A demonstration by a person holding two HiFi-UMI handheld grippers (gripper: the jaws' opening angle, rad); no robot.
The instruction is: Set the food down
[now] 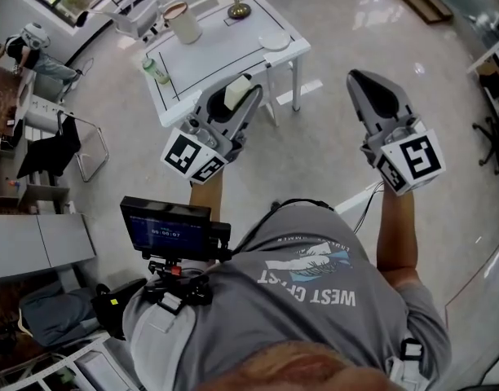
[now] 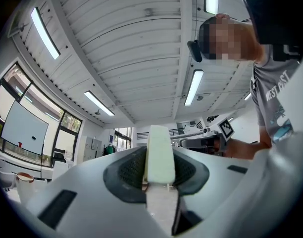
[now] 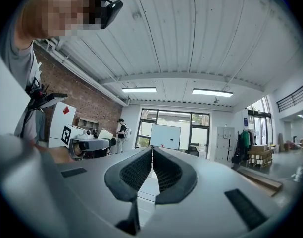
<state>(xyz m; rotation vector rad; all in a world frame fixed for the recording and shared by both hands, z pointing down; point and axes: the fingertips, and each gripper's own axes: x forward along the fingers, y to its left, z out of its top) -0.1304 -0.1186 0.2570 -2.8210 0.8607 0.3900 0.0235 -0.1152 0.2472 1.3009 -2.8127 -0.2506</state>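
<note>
You wore a grey short-sleeved T-shirt (image 1: 315, 300) with a blue-and-white graphic and white lettering that began WEST. A black chest mount (image 1: 180, 290) carried a small black monitor (image 1: 164, 226) with a blue-lit screen, and a thin black cable (image 1: 302, 202) ran along your neckline. Your left gripper (image 1: 231, 90) and right gripper (image 1: 359, 78) had pale grey shells and black ribbed pads (image 3: 136, 171). Each ended in a marker cube (image 1: 192, 158) of black-and-white squares
</note>
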